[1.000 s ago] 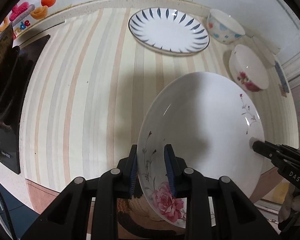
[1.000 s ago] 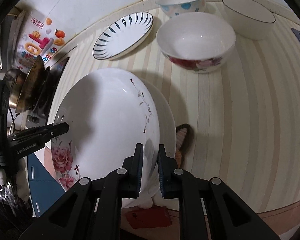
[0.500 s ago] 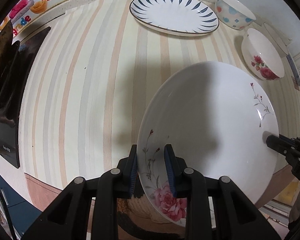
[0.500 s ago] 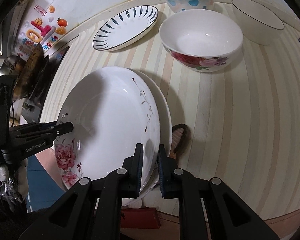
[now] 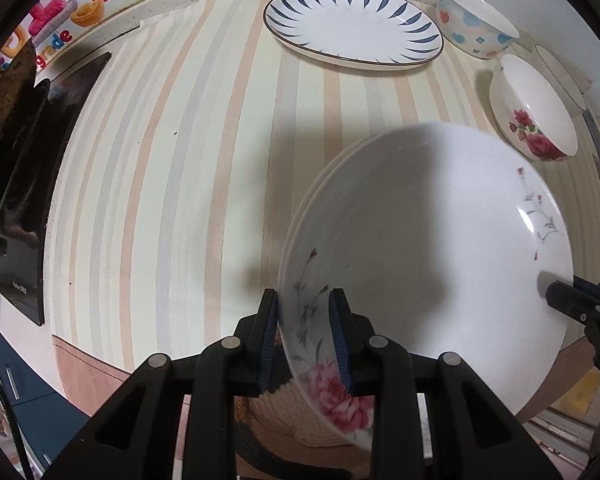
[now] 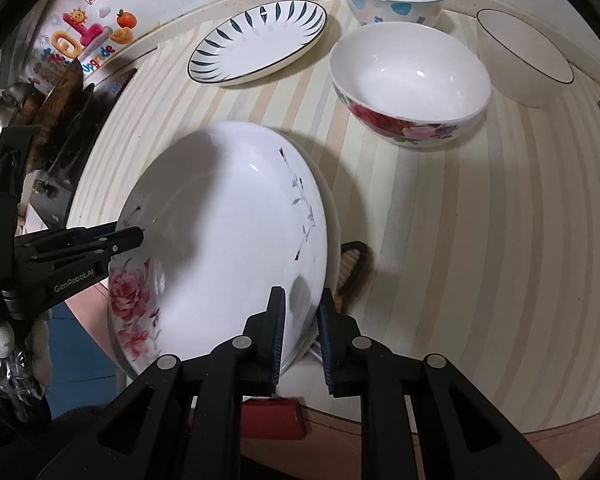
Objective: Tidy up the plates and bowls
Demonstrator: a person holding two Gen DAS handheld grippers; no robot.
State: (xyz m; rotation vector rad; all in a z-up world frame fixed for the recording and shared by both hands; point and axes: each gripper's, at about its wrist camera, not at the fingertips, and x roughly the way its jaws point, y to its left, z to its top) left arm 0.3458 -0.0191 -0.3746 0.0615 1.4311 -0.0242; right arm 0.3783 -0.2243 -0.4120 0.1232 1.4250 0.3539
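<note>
A white plate with pink roses (image 5: 420, 240) lies on a second white plate, whose rim (image 5: 320, 184) shows just beyond it on the striped counter. My left gripper (image 5: 304, 320) points straight down and is shut on the near rim by the rose print. In the right wrist view my right gripper (image 6: 300, 320) straddles the opposite rim of the same rose plate (image 6: 228, 220). Its jaws are opening, with the rim between the pads and a thin gap showing. The left gripper (image 6: 136, 236) enters that view from the left.
A blue-leaf plate (image 6: 260, 44) sits at the back by the wall. Right of it stand a dotted bowl (image 6: 392, 0), a rose bowl (image 6: 408, 80) and a plain white bowl (image 6: 524, 56). A black stove (image 5: 20, 160) lies left. The counter's front edge (image 5: 100, 360) is close.
The rose plate has come down and settled onto the plate beneath it. The right gripper's jaws have spread slightly. The left grip is unchanged.
</note>
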